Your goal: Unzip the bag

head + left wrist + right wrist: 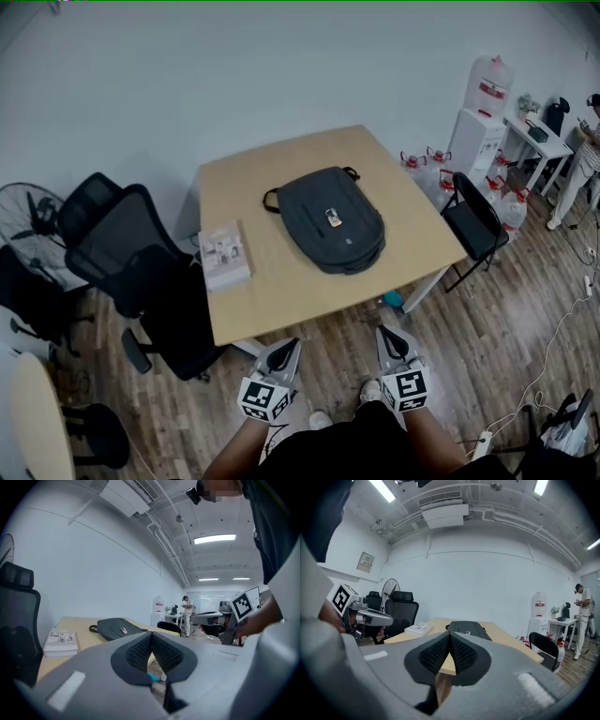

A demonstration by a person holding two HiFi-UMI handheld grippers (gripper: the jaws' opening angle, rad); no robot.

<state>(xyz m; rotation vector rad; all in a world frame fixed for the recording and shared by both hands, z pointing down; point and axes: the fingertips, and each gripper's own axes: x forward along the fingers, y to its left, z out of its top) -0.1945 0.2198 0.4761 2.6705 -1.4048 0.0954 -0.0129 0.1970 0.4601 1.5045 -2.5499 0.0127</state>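
A dark grey backpack (332, 220) lies flat in the middle of a light wooden table (281, 300), its carry handle towards the far side and a small tag on top. It also shows in the left gripper view as the backpack (117, 628) and in the right gripper view as the backpack (466, 630). My left gripper (285, 352) and right gripper (390, 341) hang below the table's near edge, well short of the bag. Both are shut with nothing between the jaws. The zipper pull is too small to make out.
A stack of booklets (225, 254) lies at the table's left edge. Black office chairs (131, 262) crowd the left side and a black chair (473, 225) stands at the right. A water dispenser (483, 117) and bottles sit far right, near a person (586, 159).
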